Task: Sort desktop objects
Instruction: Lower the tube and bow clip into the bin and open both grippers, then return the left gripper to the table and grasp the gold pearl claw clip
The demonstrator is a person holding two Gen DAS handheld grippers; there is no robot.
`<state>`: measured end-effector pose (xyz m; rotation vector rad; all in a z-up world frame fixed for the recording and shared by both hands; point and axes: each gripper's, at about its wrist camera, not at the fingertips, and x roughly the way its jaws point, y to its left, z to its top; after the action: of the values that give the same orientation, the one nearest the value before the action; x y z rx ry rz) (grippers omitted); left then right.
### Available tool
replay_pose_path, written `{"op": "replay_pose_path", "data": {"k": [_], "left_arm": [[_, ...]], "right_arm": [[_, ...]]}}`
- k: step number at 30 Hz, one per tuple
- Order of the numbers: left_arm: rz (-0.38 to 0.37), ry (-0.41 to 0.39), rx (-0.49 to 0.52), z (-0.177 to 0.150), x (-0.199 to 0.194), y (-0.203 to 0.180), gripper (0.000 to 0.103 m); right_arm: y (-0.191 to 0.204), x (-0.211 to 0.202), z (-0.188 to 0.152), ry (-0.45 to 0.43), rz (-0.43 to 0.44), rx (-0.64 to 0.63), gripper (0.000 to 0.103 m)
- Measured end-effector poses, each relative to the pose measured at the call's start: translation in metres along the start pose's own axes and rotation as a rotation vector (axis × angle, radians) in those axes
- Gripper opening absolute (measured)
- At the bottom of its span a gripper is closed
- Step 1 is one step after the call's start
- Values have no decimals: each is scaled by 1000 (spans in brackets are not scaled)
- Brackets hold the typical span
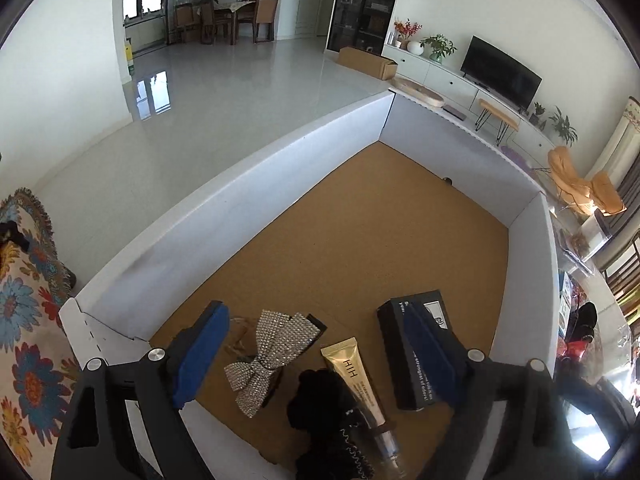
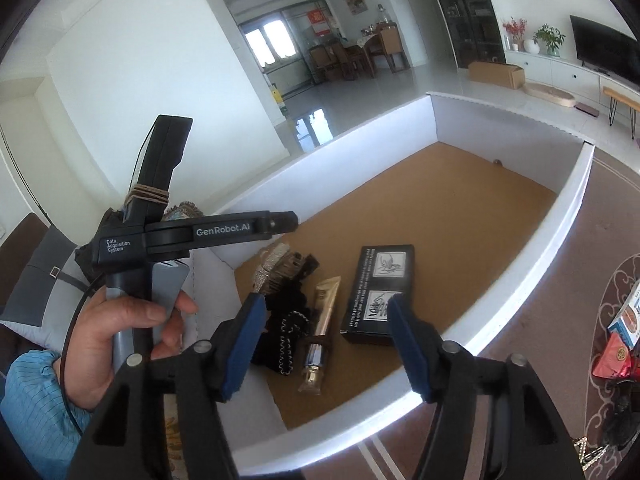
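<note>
I hold both my left gripper (image 1: pixel 316 344) and right gripper (image 2: pixel 324 344) wide open and empty above the tray's (image 1: pixel 256 184) near-left corner, where rhinestone bow (image 1: pixel 268 356), black scrunchie (image 1: pixel 320 400), gold tube (image 1: pixel 352 372) and black box (image 1: pixel 416 356) lie bunched (handy for picking singly).

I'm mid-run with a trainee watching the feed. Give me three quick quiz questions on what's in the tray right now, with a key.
1. True or false: the left gripper is shut on the rhinestone bow.
2. Which item lies between the black scrunchie and the black box?
A. gold tube
B. remote control
C. scissors
3. Fill in: the items lie on the tray's ____-coloured cork floor.

Key:
1. False; its jaws stand open above the items, and the right gripper is open too.
2. A, the gold tube.
3. Brown.
</note>
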<state>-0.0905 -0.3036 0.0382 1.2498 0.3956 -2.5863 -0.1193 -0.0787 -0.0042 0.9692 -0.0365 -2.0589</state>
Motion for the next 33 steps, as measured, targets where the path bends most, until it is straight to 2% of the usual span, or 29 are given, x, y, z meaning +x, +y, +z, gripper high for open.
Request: {"op": "replay_pose_path", "data": {"k": [1, 3, 5, 8, 10, 13, 18, 20, 23, 24, 30, 31, 33], "left_arm": [[-16, -27, 32, -3, -12, -14, 89], [-57, -74, 116, -14, -35, -45, 89], [-124, -106, 210, -29, -55, -81, 89], [-273, -98, 356, -58, -78, -138, 89], [-354, -46, 445, -77, -78, -176, 89], [-427, 38, 520, -107, -62, -226, 89], [-380, 199, 528, -150, 6, -268, 89], [-350, 220, 516, -160, 27, -275, 89], [-333, 200, 514, -168, 42, -281, 89], [-328, 168, 525, -170, 41, -283, 90], [-319, 112, 599, -176, 41, -295, 89], [-320, 93, 604, -177, 39, -296, 85], [-289, 58, 613, -179, 36, -296, 58]], "right_arm": [[-9, -17, -7, -38, -17, 1, 70], [-33, -58, -30, -106, -91, 4, 87], [-64, -96, -61, -150, -201, 24, 92], [-120, -140, -118, -107, -369, 90, 92], [-155, -168, -156, -55, -461, 147, 92], [-189, -205, -201, -11, -530, 217, 92], [-195, -226, -241, 1, -526, 284, 92], [-191, -229, -246, -10, -513, 304, 92], [-187, -226, -249, -15, -496, 320, 92], [-186, -225, -249, -18, -500, 313, 92], [-182, -218, -245, -2, -501, 287, 92], [-183, -216, -243, 2, -499, 286, 92], [-186, -212, -237, 15, -495, 284, 92]]}}
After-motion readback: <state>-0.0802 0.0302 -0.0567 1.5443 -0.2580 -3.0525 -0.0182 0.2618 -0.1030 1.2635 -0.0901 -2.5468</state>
